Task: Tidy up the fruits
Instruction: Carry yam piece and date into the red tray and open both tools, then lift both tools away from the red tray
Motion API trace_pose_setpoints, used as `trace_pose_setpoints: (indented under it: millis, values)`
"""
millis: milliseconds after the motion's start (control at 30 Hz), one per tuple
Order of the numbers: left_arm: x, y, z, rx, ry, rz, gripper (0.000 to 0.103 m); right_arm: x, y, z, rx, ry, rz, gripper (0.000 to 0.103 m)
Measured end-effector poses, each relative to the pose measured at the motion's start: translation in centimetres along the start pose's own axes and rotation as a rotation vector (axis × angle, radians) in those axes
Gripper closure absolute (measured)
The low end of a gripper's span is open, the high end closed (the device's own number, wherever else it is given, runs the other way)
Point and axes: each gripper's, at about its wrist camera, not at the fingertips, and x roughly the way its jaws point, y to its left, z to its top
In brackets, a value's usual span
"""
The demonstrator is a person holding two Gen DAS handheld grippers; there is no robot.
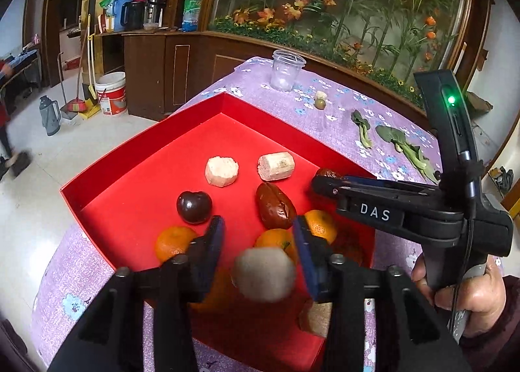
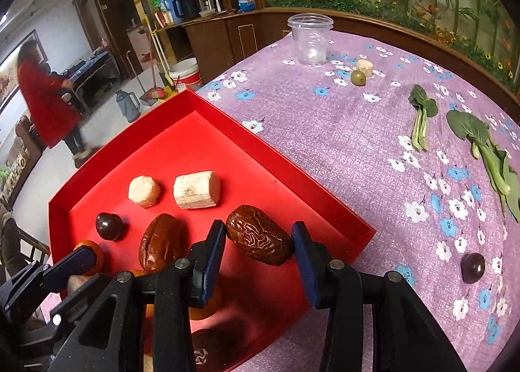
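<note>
A red tray (image 1: 136, 157) (image 2: 292, 173) holds two pale sugarcane pieces (image 1: 221, 171) (image 1: 276, 166), a dark cherry (image 1: 194, 206), red dates (image 1: 274, 206) (image 2: 258, 238) and several tangerines (image 1: 172, 242). My left gripper (image 1: 260, 255) is open above the tray's near end, and a blurred pale round piece (image 1: 264, 274) sits between its fingers without touching them. My right gripper (image 2: 260, 251) is open over the tray's right side, its fingers either side of a wrinkled date. On the cloth lie a dark cherry (image 2: 473, 268), a green fruit (image 2: 358, 76) and a pale piece (image 2: 364, 67).
A clear plastic cup (image 2: 310, 39) stands at the table's far edge. Two leafy greens (image 2: 422, 115) (image 2: 487, 151) lie on the purple flowered cloth (image 2: 325, 131) at right. A wooden cabinet and planter stand behind. A person in red (image 2: 45, 105) walks at far left.
</note>
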Motion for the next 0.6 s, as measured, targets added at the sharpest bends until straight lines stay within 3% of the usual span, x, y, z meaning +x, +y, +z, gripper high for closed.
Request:
trace_pose_setpoints:
  millis: [133,333,600]
  values:
    - [-0.2,0.0,0.1,-0.005,-0.001,0.002,0.041,-0.2,0.2,-0.1,0.005,-0.005,0.015,0.056]
    - [-0.8,-0.3,0.2,0.005,-0.018,0.017,0.028,-1.3,0.7,-0.2,0.002,-0.023,0.024,0.053]
    - [-2.2,-1.1,0.0,0.026,-0.029,0.04,0.025,-3.2,1.1,-0.8,0.006,-0.05,0.031,0.05]
